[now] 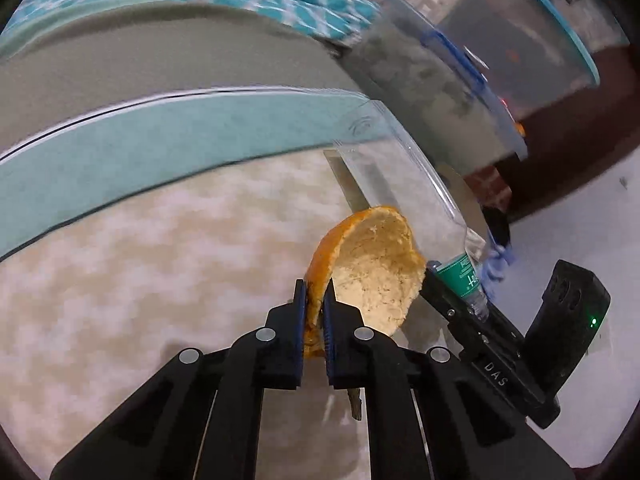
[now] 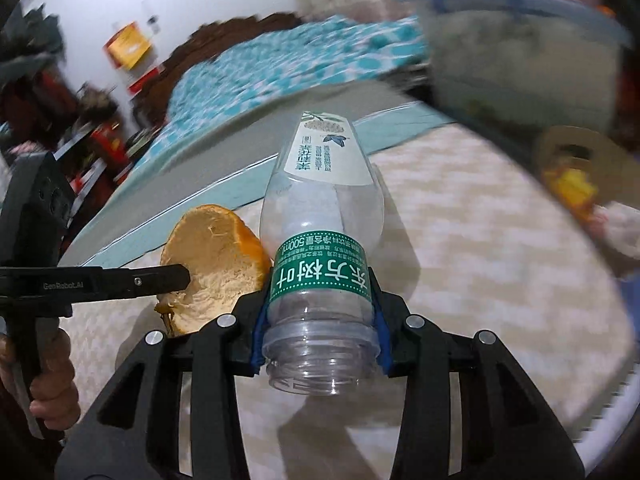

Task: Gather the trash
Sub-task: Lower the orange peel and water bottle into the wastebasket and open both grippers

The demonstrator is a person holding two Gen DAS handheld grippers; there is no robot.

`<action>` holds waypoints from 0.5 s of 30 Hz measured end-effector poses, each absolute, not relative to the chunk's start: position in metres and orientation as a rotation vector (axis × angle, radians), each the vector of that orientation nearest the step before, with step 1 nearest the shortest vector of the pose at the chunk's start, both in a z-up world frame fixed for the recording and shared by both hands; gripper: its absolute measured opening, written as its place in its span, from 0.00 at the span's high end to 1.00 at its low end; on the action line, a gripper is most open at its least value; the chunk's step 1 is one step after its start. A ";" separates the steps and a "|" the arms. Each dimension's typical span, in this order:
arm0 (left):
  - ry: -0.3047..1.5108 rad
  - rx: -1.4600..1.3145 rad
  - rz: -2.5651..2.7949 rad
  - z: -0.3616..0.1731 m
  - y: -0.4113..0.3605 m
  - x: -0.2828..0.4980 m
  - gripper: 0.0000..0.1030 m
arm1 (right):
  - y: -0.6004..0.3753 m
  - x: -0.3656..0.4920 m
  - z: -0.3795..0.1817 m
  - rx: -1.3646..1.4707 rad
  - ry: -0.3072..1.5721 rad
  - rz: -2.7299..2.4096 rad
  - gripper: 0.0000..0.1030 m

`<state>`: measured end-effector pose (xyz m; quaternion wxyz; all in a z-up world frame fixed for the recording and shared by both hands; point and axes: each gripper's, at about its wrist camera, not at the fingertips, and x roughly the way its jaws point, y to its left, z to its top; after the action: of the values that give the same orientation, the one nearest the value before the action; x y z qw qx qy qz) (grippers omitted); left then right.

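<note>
1. The orange peel [image 1: 372,264], a cupped half with pale pith, is pinched at its rim by the left gripper [image 1: 315,300], held clear above the bed [image 1: 160,248].
2. The clear, capless bottle [image 2: 320,248], green-labelled, is clamped at its neck by the right gripper [image 2: 318,320], just beside the peel.
3. A lidded bin [image 2: 520,60] is seen beyond, blurred.

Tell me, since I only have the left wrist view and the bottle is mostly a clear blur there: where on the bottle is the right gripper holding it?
Observer: The right gripper is closed on the bottle at the green label band by the neck, its blue pads against both sides.
Operator: Is the cap on?
Observer: No, the threaded mouth is open and points back toward the camera.
Operator: Anything else on the bottle?
Observer: A white label sits on its far end.
Operator: Does the orange peel touch it?
Observer: The orange peel, held in the left gripper, sits right against the bottle's left side; actual contact I cannot confirm.
</note>
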<state>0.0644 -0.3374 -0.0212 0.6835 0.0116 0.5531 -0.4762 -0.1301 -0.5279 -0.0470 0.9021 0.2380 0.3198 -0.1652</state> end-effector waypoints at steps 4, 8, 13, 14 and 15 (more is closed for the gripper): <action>1.256 0.084 -1.144 -0.020 -0.396 0.042 0.94 | -0.568 -0.169 -0.048 0.549 0.608 -0.456 0.58; 1.247 0.155 -1.216 -0.013 -0.459 0.018 0.94 | -0.611 -0.206 -0.048 0.590 0.549 -0.575 0.58; 1.219 0.246 -1.282 -0.004 -0.532 -0.008 0.94 | -0.656 -0.239 -0.053 0.659 0.512 -0.686 0.58; 1.212 0.267 -1.293 -0.003 -0.550 -0.014 0.94 | -0.665 -0.244 -0.055 0.675 0.504 -0.708 0.58; 1.208 0.282 -1.300 -0.002 -0.564 -0.018 0.94 | -0.673 -0.248 -0.056 0.686 0.499 -0.727 0.58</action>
<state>-0.0179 -0.5641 -0.0025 0.6227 0.1229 0.5260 -0.5661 -0.2476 -0.6732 -0.0556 0.8479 0.3256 0.2366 -0.3450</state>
